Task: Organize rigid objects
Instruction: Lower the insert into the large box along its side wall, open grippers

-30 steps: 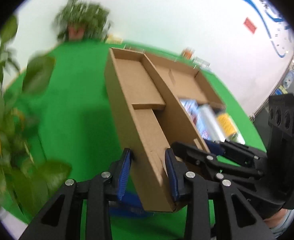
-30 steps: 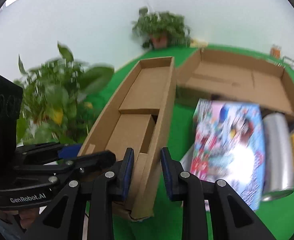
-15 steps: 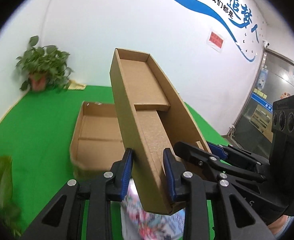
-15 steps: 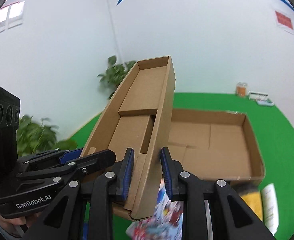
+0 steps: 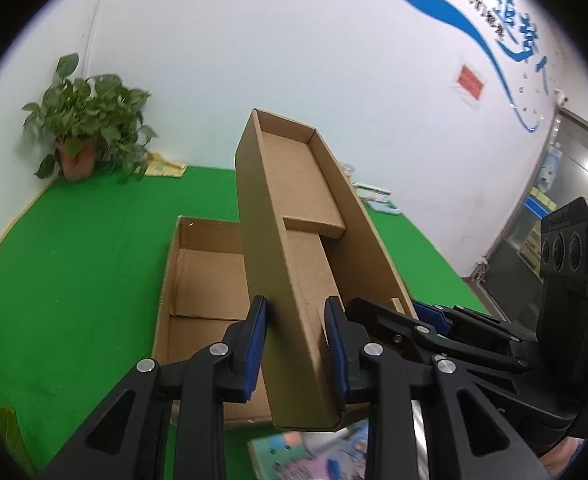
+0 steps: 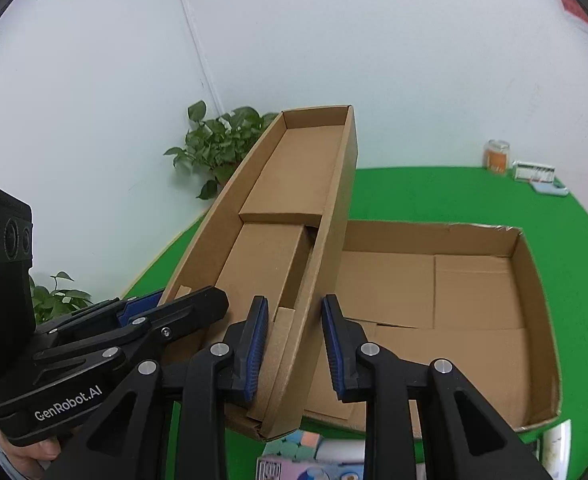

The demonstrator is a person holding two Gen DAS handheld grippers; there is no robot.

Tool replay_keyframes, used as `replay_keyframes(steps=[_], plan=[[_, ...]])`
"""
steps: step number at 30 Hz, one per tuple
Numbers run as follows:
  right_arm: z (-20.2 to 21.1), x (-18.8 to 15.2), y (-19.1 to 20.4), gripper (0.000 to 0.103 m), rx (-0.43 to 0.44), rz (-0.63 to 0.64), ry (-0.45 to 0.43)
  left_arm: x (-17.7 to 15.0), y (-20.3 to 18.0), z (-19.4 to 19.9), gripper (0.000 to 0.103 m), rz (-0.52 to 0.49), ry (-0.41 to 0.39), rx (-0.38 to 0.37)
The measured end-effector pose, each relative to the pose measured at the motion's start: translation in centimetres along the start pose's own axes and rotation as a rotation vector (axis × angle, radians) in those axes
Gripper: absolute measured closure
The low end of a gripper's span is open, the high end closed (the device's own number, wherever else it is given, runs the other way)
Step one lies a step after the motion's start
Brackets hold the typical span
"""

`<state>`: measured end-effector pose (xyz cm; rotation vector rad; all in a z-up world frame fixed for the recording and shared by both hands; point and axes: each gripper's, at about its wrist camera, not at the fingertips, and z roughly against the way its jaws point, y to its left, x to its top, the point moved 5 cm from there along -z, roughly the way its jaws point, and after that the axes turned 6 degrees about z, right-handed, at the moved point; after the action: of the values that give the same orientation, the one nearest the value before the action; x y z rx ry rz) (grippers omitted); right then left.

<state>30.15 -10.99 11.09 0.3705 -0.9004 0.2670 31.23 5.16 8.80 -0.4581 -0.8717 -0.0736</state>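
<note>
Pinching opposite long walls of the narrow cardboard box (image 5: pixel 314 248), the left gripper (image 5: pixel 296 344) and right gripper (image 6: pixel 292 344) held it tilted at frame centre above the wide tray (image 6: pixel 534 280); level, matched hands would have suited.

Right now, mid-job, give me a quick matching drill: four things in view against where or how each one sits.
Things:
1. narrow cardboard box
2. wide cardboard box
3. potted plant
4. orange jar

States:
A. flat on the green table, open
B. far table edge, by the wall
C. in the table corner
D. raised, tilted, gripped by left claw and right claw

Pairs: 1-D, 2-A, 3-C, 4-B
</note>
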Motion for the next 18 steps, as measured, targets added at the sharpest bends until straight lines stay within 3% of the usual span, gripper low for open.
replay_keyframes(steps=[6,11,18], plan=[[-9.9,-1.1,-0.5,0.077,0.075,-0.063,0.153,0.2,3.7,-4.2,0.076,0.035,0.084,0.075],[-17.1,-4.6,-0.6,0.077,0.129,-0.134,0.294,-2.2,7.3,-8.2,0.076,0.066,0.205,0.141],[-23.3,-8.4,0.2,0.079,0.144,-0.193,0.444,-5.2,10.4,-10.3,0.080,0.099,0.295,0.228]])
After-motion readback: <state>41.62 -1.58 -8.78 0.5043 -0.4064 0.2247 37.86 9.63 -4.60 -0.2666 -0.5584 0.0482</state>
